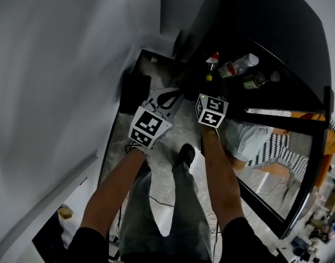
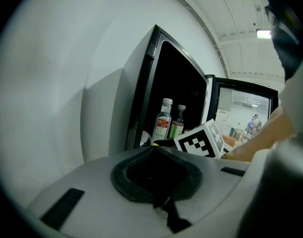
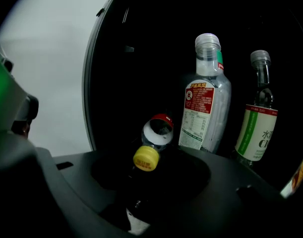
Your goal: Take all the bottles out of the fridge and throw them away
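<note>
**Right gripper at the fridge mouth, four bottles inside**

So the right gripper (image 1: pixel 210 92) is hanging with its jaws wide apart right at the fridge (image 3: pixel 91 93) opening. A dark yellow-capped bottle (image 3: pixel 146 158) is leaning cap-first toward it at the front of the fridge, not pinched as far as I can see. Just behind it a red-capped bottle (image 3: pixel 157 129) is tipping the same way. Deeper in the fridge, a clear red-label bottle (image 3: pixel 205 103) and a green-label bottle (image 3: pixel 256 128) are standing upright side by side. The left gripper (image 1: pixel 166 98) is hovering outside the fridge front; can't tell how its jaws are sitting. The fridge door (image 2: pixel 243 113) is hanging open.
</note>
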`<action>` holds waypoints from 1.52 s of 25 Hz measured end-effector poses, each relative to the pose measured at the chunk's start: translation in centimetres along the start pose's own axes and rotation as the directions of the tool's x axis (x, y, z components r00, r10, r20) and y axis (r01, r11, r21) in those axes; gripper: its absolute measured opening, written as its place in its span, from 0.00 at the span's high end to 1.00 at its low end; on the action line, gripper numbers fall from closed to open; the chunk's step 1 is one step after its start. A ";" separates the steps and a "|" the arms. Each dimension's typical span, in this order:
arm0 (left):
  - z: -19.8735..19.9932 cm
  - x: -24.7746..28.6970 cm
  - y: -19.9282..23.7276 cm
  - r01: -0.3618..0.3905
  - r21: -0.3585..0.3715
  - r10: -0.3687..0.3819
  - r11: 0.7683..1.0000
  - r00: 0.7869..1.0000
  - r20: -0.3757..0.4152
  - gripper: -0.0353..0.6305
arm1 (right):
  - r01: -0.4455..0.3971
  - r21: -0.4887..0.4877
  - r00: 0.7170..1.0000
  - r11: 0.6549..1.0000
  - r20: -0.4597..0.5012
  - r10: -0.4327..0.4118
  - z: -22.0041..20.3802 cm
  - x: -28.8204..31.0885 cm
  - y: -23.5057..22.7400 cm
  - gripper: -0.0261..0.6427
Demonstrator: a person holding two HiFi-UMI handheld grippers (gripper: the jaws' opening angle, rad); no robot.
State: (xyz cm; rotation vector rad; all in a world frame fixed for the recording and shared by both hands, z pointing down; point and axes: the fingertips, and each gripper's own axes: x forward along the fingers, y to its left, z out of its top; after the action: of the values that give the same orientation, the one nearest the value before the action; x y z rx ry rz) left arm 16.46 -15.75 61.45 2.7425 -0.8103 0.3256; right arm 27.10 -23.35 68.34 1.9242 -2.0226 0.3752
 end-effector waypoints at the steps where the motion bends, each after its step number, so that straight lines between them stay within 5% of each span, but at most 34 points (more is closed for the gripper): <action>1: 0.0 0.0 0.1 -0.001 -0.002 0.001 1.000 1.000 0.000 0.94 | 0.007 0.003 1.000 1.000 0.002 -0.007 0.0 0.0 -0.2 0.70; 25: 0.3 -2.6 -2.1 0.004 -0.004 -0.004 1.000 1.000 0.007 0.94 | 0.034 0.003 0.999 0.999 -0.039 -0.034 -1.3 -8.9 0.9 0.74; 38: 2.9 -8.3 -6.8 -0.002 -0.008 0.002 1.000 1.000 -0.014 0.94 | 0.007 0.000 0.999 1.000 -0.040 -0.007 2.1 -17.0 1.9 0.74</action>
State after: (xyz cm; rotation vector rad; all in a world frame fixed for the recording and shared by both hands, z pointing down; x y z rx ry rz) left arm 13.83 -6.95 55.07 2.7292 -0.8095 0.3409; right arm 25.71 -8.54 59.59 1.9083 -1.9905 0.4085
